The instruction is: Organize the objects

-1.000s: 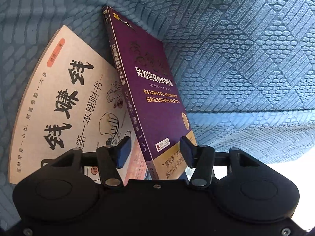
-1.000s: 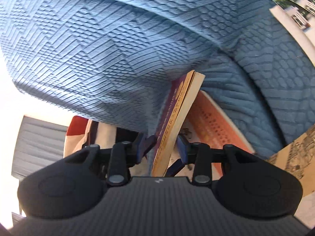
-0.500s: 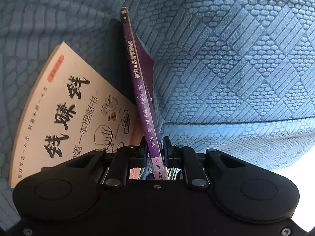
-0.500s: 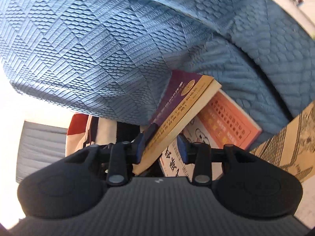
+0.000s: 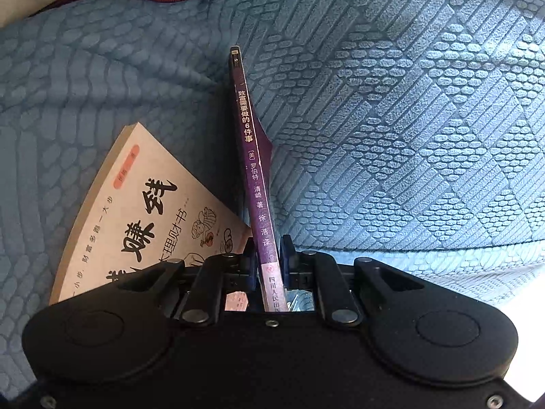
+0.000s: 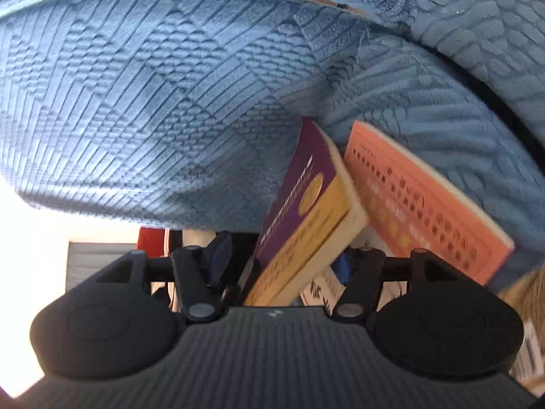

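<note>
Beige book (image 5: 136,211) lies flat on the blue sofa (image 5: 408,119), left of the purple book (image 5: 253,177), which my left gripper (image 5: 268,255) clamps upright by its spine. My right gripper (image 6: 282,259) is opening, pads off the purple book between them.

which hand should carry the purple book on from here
Left. The left gripper has its fingers clamped on the purple book at the spine. The right gripper is opening, its fingers clear of the cover, so it offers no hold.
</note>
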`<state>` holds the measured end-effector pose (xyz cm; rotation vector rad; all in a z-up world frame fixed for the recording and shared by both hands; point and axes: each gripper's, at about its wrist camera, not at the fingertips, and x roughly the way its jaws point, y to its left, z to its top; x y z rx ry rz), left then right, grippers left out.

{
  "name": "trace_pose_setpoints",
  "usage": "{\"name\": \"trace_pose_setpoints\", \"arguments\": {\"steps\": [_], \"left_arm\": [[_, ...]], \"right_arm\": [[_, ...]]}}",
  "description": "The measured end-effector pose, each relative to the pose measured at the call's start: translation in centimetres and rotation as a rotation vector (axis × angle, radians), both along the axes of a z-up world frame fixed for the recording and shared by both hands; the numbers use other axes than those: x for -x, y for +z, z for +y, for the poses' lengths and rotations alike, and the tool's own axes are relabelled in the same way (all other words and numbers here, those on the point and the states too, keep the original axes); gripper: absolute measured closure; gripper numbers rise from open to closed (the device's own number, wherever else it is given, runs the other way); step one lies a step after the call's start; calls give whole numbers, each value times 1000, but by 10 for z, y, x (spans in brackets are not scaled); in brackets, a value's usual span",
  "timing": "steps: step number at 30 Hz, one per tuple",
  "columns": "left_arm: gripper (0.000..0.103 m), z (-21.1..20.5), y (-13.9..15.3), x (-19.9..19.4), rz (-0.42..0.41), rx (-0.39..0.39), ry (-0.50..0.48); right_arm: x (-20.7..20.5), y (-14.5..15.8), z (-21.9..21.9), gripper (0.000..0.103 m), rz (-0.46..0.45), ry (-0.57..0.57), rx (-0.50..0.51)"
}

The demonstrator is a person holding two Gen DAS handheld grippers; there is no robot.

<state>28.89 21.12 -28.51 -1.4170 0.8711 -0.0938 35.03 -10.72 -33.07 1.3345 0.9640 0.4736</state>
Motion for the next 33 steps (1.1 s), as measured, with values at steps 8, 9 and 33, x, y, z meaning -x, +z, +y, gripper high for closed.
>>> {"name": "trace_pose_setpoints", "arguments": {"steps": [8,9,33], "left_arm": [[91,11,0,0,5,8,12],[92,13,0,1,7,7,15],[87,41,16,10,-39,-12,-1]], "right_arm": [[-40,-14,-3,39,-31,124,-58],[-46,-16,-4,39,-32,135,-57],[-45,35,19,75,-174,336,120]]}}
